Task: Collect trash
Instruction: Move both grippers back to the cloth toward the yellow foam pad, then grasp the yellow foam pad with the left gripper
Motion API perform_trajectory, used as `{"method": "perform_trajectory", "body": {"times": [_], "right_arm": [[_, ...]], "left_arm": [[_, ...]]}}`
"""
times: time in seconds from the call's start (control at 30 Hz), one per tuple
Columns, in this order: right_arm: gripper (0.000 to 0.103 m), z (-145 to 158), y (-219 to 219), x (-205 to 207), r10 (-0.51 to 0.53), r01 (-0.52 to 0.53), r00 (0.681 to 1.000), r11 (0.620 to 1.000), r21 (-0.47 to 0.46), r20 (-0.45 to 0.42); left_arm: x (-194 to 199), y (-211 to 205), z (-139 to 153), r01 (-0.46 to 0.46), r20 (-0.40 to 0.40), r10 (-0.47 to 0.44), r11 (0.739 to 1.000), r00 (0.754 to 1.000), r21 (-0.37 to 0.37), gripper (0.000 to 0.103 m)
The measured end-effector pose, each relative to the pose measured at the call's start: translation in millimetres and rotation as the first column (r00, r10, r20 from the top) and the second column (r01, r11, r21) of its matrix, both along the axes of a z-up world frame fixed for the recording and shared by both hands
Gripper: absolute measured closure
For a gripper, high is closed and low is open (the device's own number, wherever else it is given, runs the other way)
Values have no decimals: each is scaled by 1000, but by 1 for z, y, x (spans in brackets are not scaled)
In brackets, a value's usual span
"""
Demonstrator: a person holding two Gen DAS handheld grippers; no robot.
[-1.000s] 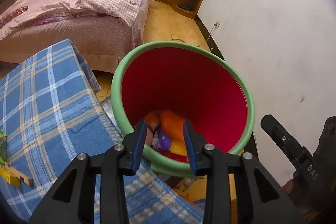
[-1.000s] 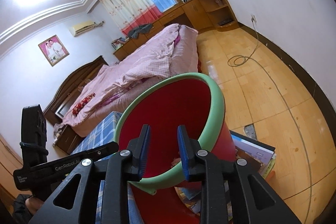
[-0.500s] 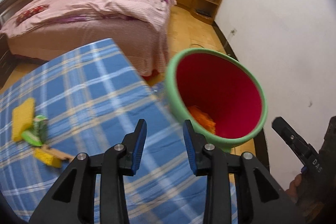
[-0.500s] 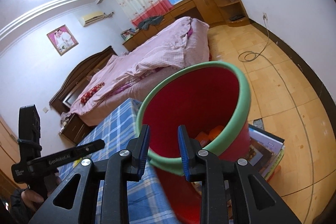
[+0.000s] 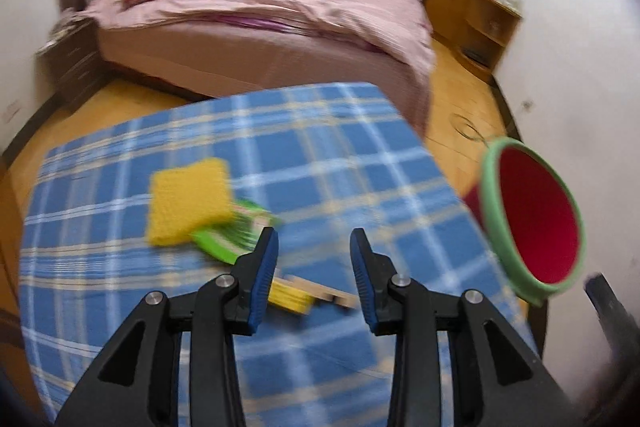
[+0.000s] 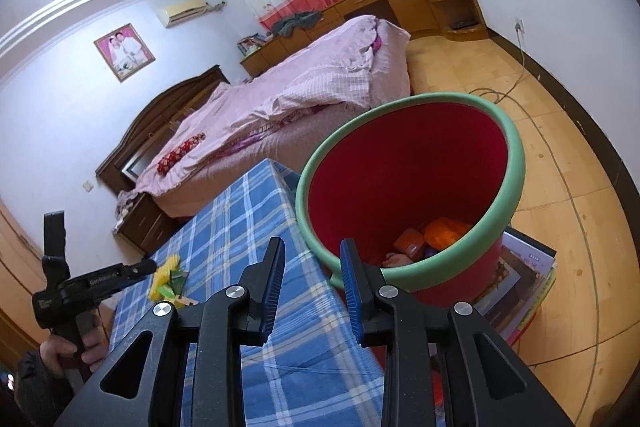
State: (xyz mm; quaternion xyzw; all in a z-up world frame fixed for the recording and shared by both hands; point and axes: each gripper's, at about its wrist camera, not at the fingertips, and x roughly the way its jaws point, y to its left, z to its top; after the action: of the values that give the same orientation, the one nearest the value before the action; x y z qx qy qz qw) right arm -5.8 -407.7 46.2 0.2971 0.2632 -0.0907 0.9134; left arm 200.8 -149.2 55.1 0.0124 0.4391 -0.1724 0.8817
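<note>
A bed (image 5: 280,23) with pink covers fills the far side of the room. Nearer stands the tabletop (image 5: 328,155) under a blue checked cloth. At its right edge, on a stack of books (image 6: 520,279) on the floor, sits the bin (image 6: 516,155), red with a green rim, tilted toward the tabletop; orange and pale scraps (image 6: 432,235) lie in its bottom. On the cloth a yellow sponge (image 5: 188,199) rests on a green packet (image 5: 236,231), and a smaller yellow piece (image 5: 290,297) and a wooden stick (image 5: 324,293) lie just beside them, all blurred. The left tongs (image 5: 314,281) hang over these, jaws part open with nothing between them; they have just been opening wider. The right tongs (image 6: 310,289) point at the bin's near rim, jaws part open and empty. A hand (image 6: 72,351) grips the left handle.
</note>
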Motion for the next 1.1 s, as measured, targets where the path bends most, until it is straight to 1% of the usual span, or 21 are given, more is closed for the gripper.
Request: {"method": "perform_trajectory", "body": {"times": [0.03,0.13,0.27,0.37,0.57,0.6,0.67,0.7,0.87,0.9,0.97,1.0,1.03,1.07,1.1], "right_arm": [[74,-1,3,1,-1,1,1000,1000,-3,-3],[74,-6,11,6,4,-4,1000,1000,-11,-25],[74,-12,18,14,11,-11,999,1000,-9,-48],[74,-13,23,14,1,-2,999,1000,-17,-40],[74,-14,31,20,6,-8,999,999,-36,-45],[74,-15,32,21,6,-8,999,999,-36,-49],[74,-17,33,23,4,-6,999,999,-33,-54],[74,-18,33,24,7,-9,998,999,-31,-57],[74,-22,37,29,26,-28,997,999,-26,-69],[74,-23,37,29,30,-32,997,999,-26,-70],[74,-23,38,29,34,-36,997,999,-25,-71],[74,-23,39,29,35,-37,997,999,-24,-71],[74,-23,39,29,36,-38,997,999,-23,-71],[74,-23,39,28,38,-39,997,999,-20,-70],[74,-23,40,28,39,-40,997,999,-19,-70]], "left_arm": [[6,11,-3,-31,7,31,1000,999,1,60],[21,32,-12,-80,0,80,997,997,4,59],[39,50,-26,-117,-26,117,993,993,11,59],[53,61,-37,-143,-47,143,990,989,1,59],[78,70,-61,-152,-87,154,988,984,27,59],[79,70,-63,-152,-89,154,988,984,26,58],[80,70,-63,-149,-66,149,989,987,17,55],[80,70,-64,-143,-67,144,990,987,15,55],[76,60,-66,-143,-36,145,988,989,54,56],[75,58,-65,-141,-28,143,988,989,61,65],[72,56,-64,-126,-21,127,990,992,62,77],[70,56,-63,-124,-20,126,990,992,61,85],[69,58,-61,-124,-19,126,991,992,53,88],[68,59,-60,-125,-22,126,991,992,46,100],[67,61,-60,-126,-29,127,991,991,39,103]]}}
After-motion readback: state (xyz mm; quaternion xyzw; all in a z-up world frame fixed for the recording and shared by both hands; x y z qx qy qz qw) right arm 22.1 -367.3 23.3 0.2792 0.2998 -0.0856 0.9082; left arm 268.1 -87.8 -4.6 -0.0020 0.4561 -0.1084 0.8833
